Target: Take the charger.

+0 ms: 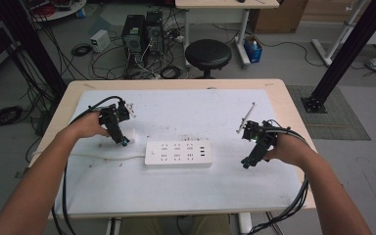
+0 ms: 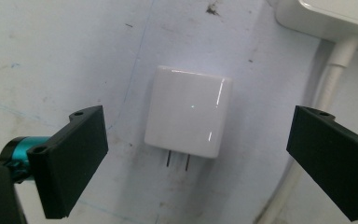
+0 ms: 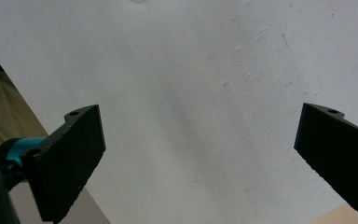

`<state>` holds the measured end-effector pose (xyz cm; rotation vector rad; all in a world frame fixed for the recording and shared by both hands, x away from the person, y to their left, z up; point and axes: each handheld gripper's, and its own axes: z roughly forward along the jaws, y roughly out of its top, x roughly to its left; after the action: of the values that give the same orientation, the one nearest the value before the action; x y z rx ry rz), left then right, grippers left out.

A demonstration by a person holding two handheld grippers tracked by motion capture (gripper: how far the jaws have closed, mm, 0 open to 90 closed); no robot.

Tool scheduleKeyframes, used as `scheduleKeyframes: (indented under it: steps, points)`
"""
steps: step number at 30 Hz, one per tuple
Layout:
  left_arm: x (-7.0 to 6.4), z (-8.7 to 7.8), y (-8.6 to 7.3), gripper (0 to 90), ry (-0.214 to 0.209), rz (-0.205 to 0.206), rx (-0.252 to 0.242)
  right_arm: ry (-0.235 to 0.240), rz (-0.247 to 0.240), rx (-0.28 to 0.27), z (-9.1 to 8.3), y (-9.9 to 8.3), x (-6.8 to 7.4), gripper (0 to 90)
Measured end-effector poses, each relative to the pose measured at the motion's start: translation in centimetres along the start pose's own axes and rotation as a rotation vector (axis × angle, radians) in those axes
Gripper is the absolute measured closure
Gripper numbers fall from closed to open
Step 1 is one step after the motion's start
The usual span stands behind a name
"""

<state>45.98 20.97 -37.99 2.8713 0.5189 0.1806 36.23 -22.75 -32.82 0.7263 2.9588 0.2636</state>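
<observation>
Even, soft light; slight blur

The charger (image 2: 188, 114) is glossy white with two dark metal prongs. The power strip (image 1: 178, 153) at the worktop's centre is white too, its sockets showing as small grey marks, and its cable (image 1: 108, 156) is white. The worktop (image 1: 284, 100) has a pale wood rim under a white mat (image 1: 186, 115) flecked with dark scuffs. Both the left gripper (image 2: 196, 158) and the right gripper (image 3: 198, 158) have matt black jaws with a teal part at 8 o'clock. The stool (image 1: 208, 54) at 12 o'clock is black.
</observation>
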Motion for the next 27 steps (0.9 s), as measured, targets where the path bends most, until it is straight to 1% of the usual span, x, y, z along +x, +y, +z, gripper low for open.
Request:
scheduleKeyframes:
  steps: [2, 4, 5, 6, 7, 9, 10, 11, 12, 15, 16, 17, 20, 21, 22, 23, 24, 25, 26, 27]
  points:
    - [0.2, 0.7, 0.0, 5.1, -0.008, -0.012, -0.003, 0.003, -0.004, 0.002, 0.1, 0.0, 0.0, 1.1]
    - [0.4, 1.3, 0.0, 5.1, -0.002, -0.009, 0.004, 0.006, -0.009, -0.001, 0.3, -0.1, -0.1, 1.1]
    - [0.5, 1.5, 0.0, 5.5, -0.007, -0.007, 0.008, 0.006, -0.009, 0.004, 0.3, -0.1, -0.1, 1.1]
    - [0.6, 1.6, 0.0, 9.0, -0.005, -0.003, 0.011, 0.005, -0.006, 0.004, 0.3, -0.1, -0.2, 1.1]
    - [0.8, 1.9, -0.1, 10.4, -0.01, -0.003, 0.001, 0.007, -0.007, 0.007, 0.4, -0.1, -0.3, 1.1]
    - [0.9, 2.0, -0.1, 10.4, -0.009, 0.001, 0.008, 0.007, -0.006, 0.003, 0.4, -0.1, -0.3, 1.0]
    - [0.9, 2.1, -0.2, 12.5, -0.011, 0.003, 0.005, 0.008, -0.005, 0.009, 0.5, -0.2, -0.5, 1.1]
    - [1.0, 2.2, -0.2, 12.5, -0.014, 0.006, 0.004, 0.008, -0.005, 0.009, 0.5, -0.2, -0.5, 1.1]
    - [1.1, 2.2, -0.3, 15.1, -0.017, 0.018, 0.009, 0.01, -0.005, 0.013, 0.6, -0.2, -0.5, 1.1]
    - [1.3, 2.4, -0.5, 20.5, -0.022, 0.028, 0.012, 0.013, 0.0, 0.012, 0.7, -0.2, -0.5, 1.1]
    - [1.2, 2.5, -0.6, 20.5, -0.021, 0.017, 0.0, 0.012, 0.0, 0.016, 0.7, -0.2, -0.5, 1.1]
    - [1.4, 2.6, -0.8, 22.3, -0.024, 0.024, 0.007, 0.014, -0.005, 0.019, 0.8, -0.1, -0.6, 1.1]
    - [1.5, 2.8, -1.0, 23.1, -0.031, 0.018, 0.007, 0.015, -0.001, 0.018, 0.8, -0.1, -0.6, 1.1]
    - [1.4, 2.9, -1.1, 24.2, -0.04, 0.0, -0.011, 0.017, 0.0, 0.016, 0.9, -0.1, -0.6, 1.1]
    - [1.5, 2.9, -1.2, 24.2, -0.046, -0.001, -0.017, 0.017, 0.0, 0.016, 0.9, -0.1, -0.6, 1.1]
    - [1.5, 2.9, -1.3, 26.1, -0.049, -0.004, -0.022, 0.017, 0.0, 0.016, 0.9, -0.1, -0.6, 1.1]
    - [1.5, 2.9, -1.4, 26.3, -0.049, 0.0, -0.015, 0.017, -0.002, 0.017, 0.9, -0.1, -0.6, 1.1]
    - [1.5, 3.0, -1.5, 27.0, -0.051, -0.004, -0.027, 0.015, 0.002, 0.019, 0.9, -0.1, -0.6, 1.1]
    - [1.4, 3.1, -1.5, 29.2, -0.059, -0.001, -0.03, 0.014, 0.009, 0.021, 0.8, -0.1, -0.6, 1.1]
    - [1.4, 3.1, -1.6, 37.9, -0.063, 0.009, -0.034, 0.016, 0.0, 0.018, 0.9, -0.1, -0.7, 1.1]
